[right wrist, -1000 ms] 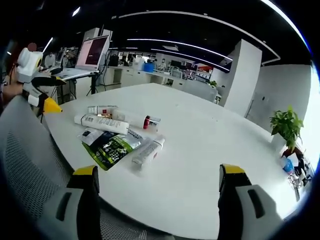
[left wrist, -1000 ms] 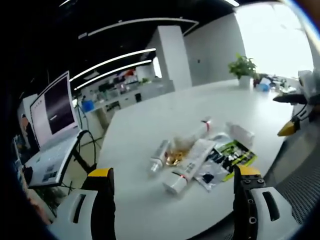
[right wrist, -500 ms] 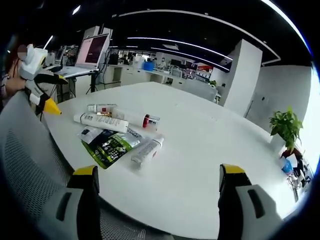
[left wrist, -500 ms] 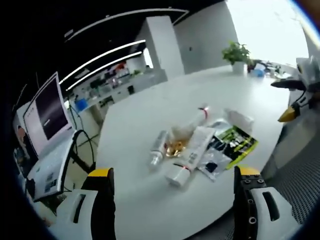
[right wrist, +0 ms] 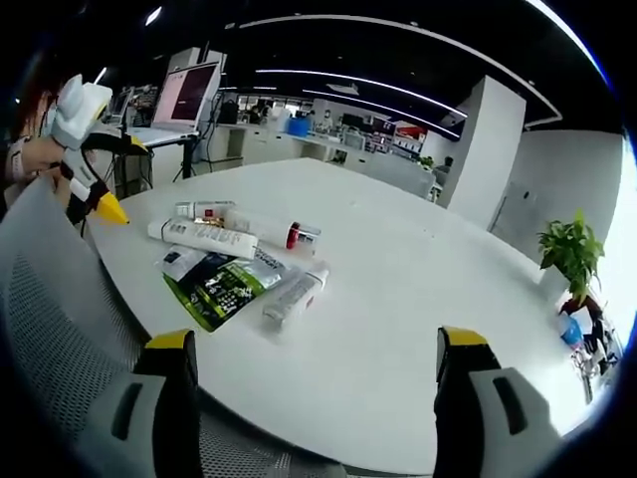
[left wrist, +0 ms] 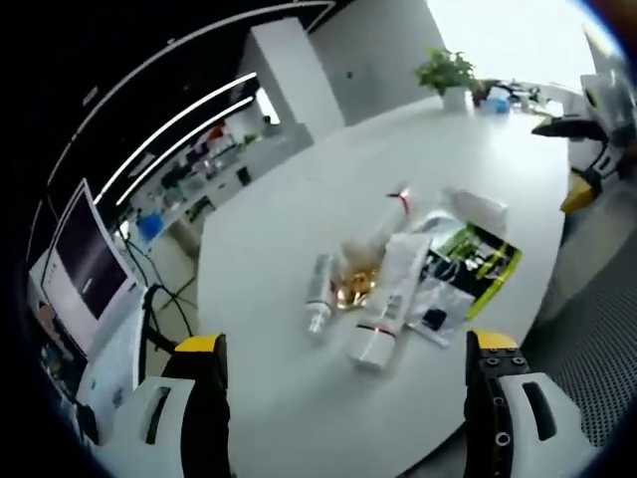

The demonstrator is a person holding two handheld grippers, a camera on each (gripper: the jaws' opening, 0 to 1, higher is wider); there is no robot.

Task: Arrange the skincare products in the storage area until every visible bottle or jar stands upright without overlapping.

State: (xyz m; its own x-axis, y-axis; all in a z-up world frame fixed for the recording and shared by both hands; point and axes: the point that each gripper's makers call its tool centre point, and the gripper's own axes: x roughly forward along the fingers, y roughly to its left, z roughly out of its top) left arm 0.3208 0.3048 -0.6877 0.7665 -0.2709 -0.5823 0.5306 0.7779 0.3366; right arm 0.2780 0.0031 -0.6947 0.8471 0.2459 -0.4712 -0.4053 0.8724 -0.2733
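1. L gripper (left wrist: 343,398): jaws spread wide, holding nothing. It has lifted over the last sec, so its view now looks down more steeply on the pile.
2. R gripper (right wrist: 314,398): released, empty, view barely shifted.
3. Products unmoved: white tube (left wrist: 386,304), clear bottle (left wrist: 319,292), small tube (right wrist: 295,295) and green sachet (right wrist: 224,286) all lying flat, overlapping mid white table (right wrist: 398,299).
4. Judgement: no grasp yet, nothing stood upright.
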